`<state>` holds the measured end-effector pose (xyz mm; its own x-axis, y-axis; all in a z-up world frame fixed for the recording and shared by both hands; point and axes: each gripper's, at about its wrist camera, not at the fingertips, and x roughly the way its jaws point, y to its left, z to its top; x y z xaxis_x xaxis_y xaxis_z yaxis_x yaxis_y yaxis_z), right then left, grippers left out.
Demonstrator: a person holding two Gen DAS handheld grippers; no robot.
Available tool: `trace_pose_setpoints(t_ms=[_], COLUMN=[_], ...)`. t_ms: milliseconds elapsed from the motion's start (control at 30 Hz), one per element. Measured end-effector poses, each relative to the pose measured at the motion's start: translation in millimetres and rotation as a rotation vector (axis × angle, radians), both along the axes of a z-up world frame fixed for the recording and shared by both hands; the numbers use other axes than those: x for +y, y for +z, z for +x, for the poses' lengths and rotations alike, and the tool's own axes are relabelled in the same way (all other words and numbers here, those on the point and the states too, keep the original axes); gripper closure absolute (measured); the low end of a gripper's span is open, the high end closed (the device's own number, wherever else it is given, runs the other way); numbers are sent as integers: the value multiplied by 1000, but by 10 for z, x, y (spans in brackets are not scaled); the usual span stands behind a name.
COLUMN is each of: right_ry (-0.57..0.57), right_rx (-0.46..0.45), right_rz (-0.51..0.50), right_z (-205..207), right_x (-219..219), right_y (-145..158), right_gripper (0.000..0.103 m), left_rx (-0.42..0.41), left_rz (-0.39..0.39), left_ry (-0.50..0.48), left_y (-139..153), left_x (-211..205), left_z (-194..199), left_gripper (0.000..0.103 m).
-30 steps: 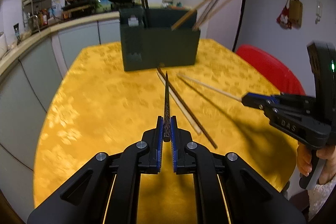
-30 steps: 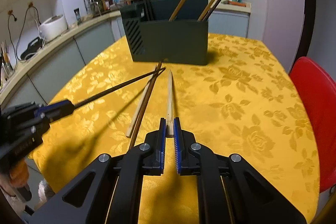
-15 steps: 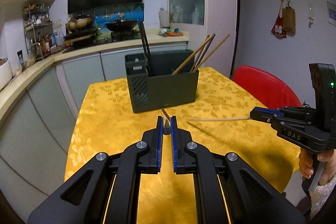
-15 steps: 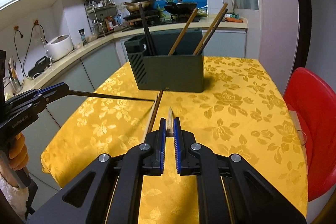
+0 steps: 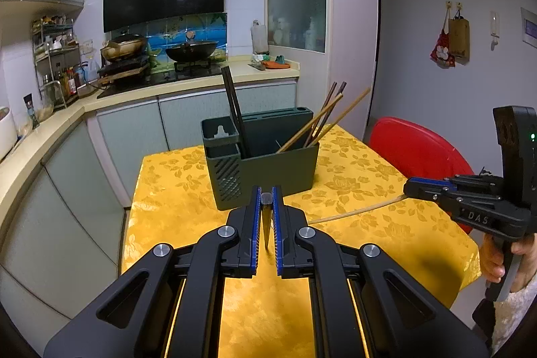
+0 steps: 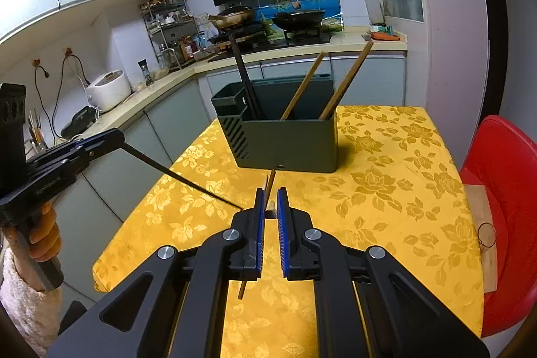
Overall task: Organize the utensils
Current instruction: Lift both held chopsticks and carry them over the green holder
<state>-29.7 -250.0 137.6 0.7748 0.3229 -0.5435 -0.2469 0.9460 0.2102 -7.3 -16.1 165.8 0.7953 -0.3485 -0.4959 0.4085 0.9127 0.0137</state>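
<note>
Chopsticks in both grips, mid-carry toward the dark green utensil holder (image 5: 268,163) at frame centre on the yellow desk (image 5: 174,190). Left hand-held gripper (image 5: 267,223) is clamped on a dark chopstick (image 6: 181,178), seen end-on in its own view and as a long black rod crossing the left half of the right wrist view. Right hand-held gripper (image 6: 270,227) is clamped on a pale wooden chopstick (image 5: 355,210), which pokes leftward at right centre of the left view. One brown chopstick (image 6: 256,234) is still lying on the desk, lower centre of the right view.

To do this step well, judging from here: tip each stick down before reaching the holder, aim for the open right compartment where the wooden ones (image 5: 322,119) already lean, and go one at a time so the two sticks don't cross. Keep the clamp tight until the tip is inside.

Versus a second ago: both grippers have risen well off the desk, the holder now sits lower and smaller in frame, and more of the kitchen shows above. Grips unchanged.
</note>
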Motion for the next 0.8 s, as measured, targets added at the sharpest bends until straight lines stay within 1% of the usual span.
trace_pose_setpoints(t_ms=[333,433,533,633,800], right_ry=[-22,-22,-33,-41,-44], right_rx=[39,42,56,70,129], right_rz=[-29,-28,-47,-61,-63], right_z=[150,171,219,277,445], right_x=[-94,-117,-115,-96,-65], right_y=[212,311,394,412,361], right_gripper=[96,96,96,96,96], left_rx=[7,9,9,12,16], left_rz=[6,6,6,4,5], left_ry=[0,-2,-3,-5,-5], left_y=[63,85,88,92,89], left_x=[-23,-20,-24,-32,-43], left_z=[66,86,98,109,131], left_gripper=[96,96,96,96,96])
